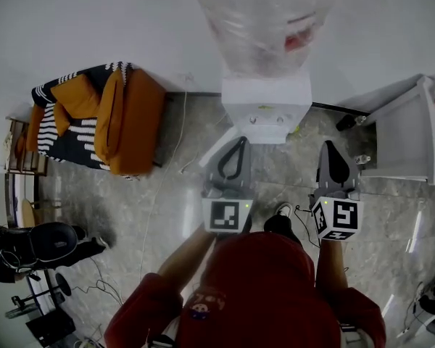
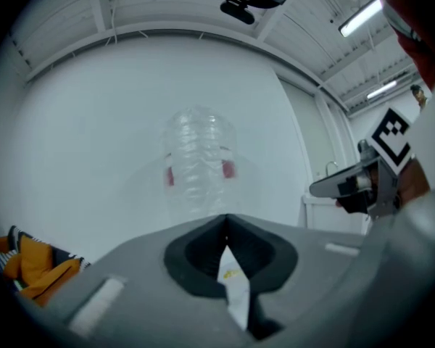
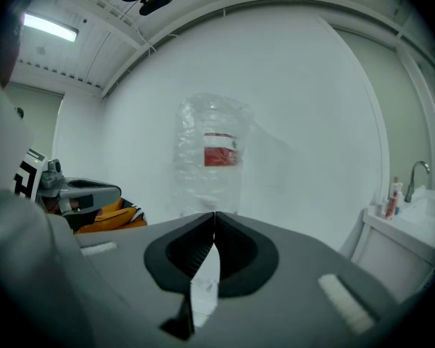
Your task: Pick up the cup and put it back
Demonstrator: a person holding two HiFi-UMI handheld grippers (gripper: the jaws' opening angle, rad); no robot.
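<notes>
Seen from the head view, a person in a red cap [image 1: 257, 274] stands on a marbled floor [image 1: 167, 194] and holds the left claw [image 1: 239, 139] and the right claw [image 1: 326, 146] side by side. Both point toward a white water dispenser [image 1: 267, 107] topped by a large clear bottle [image 1: 264, 20]. The dispenser stands just ahead of the left claw's tips and ahead and to the left of the right claw. An orange and striped sofa [image 1: 101, 118] lies well off the left claw's outer side, and a white sink unit [image 1: 413, 133] stands near the right claw's outer side. Only this view shows the floor and the dispenser's body. Where the cup is cannot be told in this view. The left gripper view gives what the head view cannot: the left claw's jaws are pressed together at the tips with nothing pinched between them. The bottle rises straight ahead above them, and the right claw, with its marker cube [image 2: 391, 133], sits off to the right. The right gripper view shows the right claw's jaws likewise pressed together and empty. The bottle's red label [image 3: 220, 154] faces it ahead and above the tips, and a tap [image 3: 418, 174] stands plainly over the sink unit at far right. The cup cannot be made out in either gripper view.
</notes>
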